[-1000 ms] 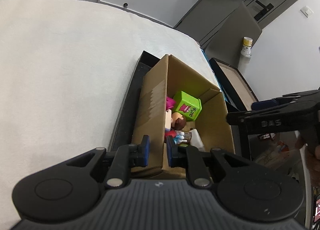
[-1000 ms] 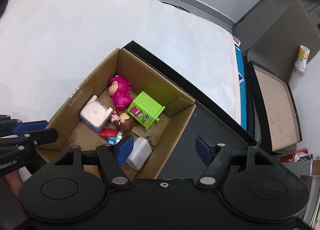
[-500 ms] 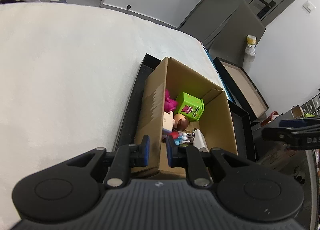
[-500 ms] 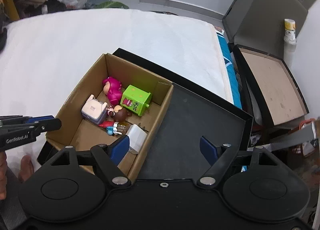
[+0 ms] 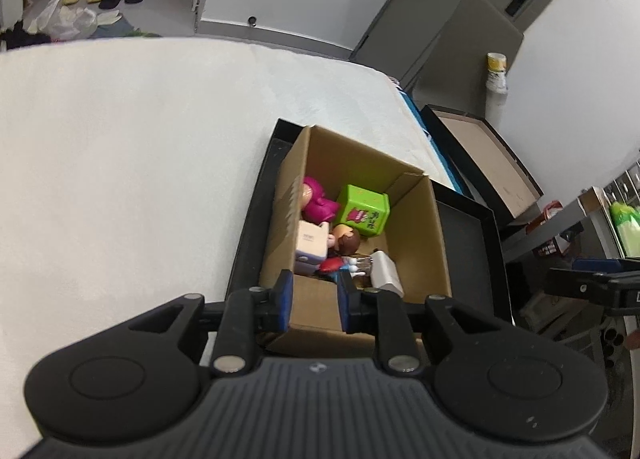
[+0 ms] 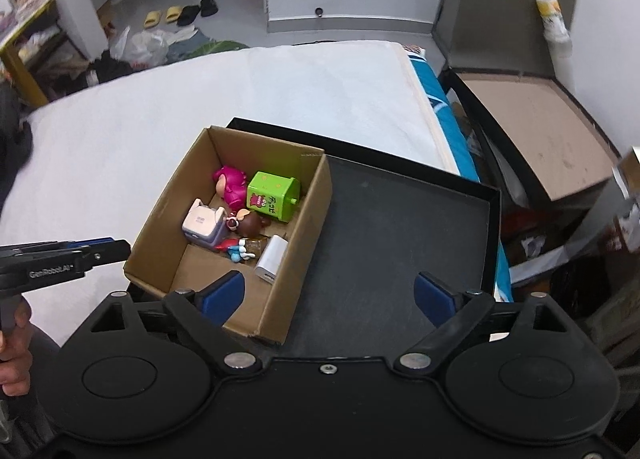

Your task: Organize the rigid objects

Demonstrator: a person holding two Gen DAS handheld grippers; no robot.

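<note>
Now our right gripper (image 6: 328,295) has just spread wide (empty) off the cardboard box (image 6: 160,215), while our left gripper (image 5: 313,301), barely parted, has just loosened off its near wall.

The cardboard box's (image 5: 420,231) near left wall hides part of the pink figure (image 5: 316,201). The right gripper (image 5: 592,287) is cut off by the left-wrist view's right edge. The green cube's (image 6: 272,195) print is too small to read.
</note>
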